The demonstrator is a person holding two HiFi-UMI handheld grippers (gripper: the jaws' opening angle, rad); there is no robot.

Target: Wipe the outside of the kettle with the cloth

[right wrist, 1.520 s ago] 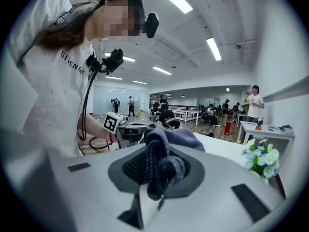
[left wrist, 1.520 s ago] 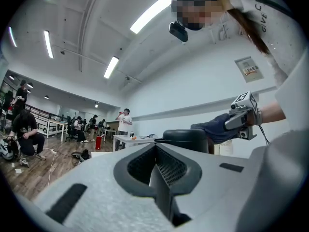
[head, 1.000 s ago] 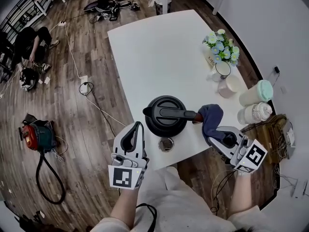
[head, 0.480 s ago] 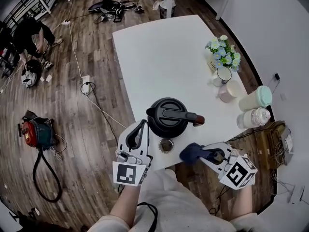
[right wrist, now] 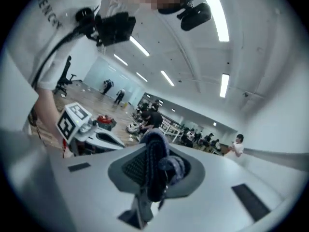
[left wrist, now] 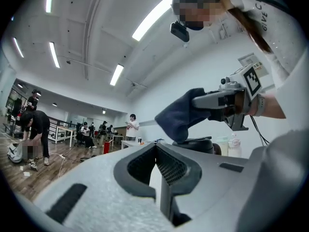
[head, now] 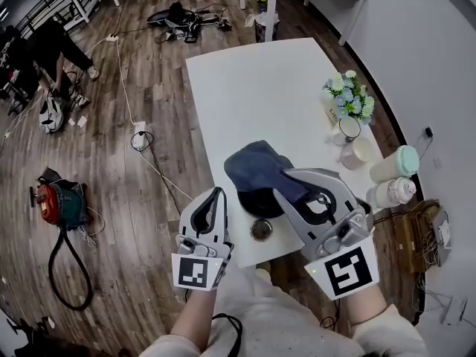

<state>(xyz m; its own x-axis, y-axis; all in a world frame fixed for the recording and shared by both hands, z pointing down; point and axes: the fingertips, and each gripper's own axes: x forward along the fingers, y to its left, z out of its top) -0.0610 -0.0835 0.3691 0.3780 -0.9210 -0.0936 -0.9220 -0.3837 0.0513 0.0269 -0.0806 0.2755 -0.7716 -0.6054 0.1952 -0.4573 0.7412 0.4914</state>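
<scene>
1. Black electric kettle with a loop handle (head: 251, 202). Stands near the front edge of the white rectangular table (head: 253, 80). In the head view most of its top is covered from above; only the near rim and part of the body show.

2. Dark blue soft cloth (head: 254, 168). Bunched and clamped at 1 end, with the loose end hanging over the kettle's lid. In the left gripper view the hanging end seems to meet the top of the kettle, but I cannot confirm contact.

3. Right gripper (head: 287, 178). Its jaws are closed on the cloth, and its own view shows a fold of blue fabric pinched between them. It is held above the kettle and angled down toward it.

4. Left gripper (left wrist: 161, 164). Its jaws are pressed together with nothing between them. It is held off the front-left of the kettle, beyond the table's edge, touching nothing.

5. Small round metallic object (head: 261, 230). Sits on the table just in front of the kettle; I cannot tell what it is.

6. Pot of pale blue and white flowers (head: 348, 94). Stands at the table's right side, well apart from the kettle, with cups and lidded containers nearby.

7. Step in hand, as a judgement: the cloth is being brought onto the kettle's top, so wiping is at or near its start. None of the side wall shows as wiped.

8. Next move, as a judgement: lower the cloth onto the lid and draw it down around the body and under the handle, keeping the grip firm. The kettle is unbraced, so the left gripper could steady the handle to stop it sliding toward the near edge.
</scene>
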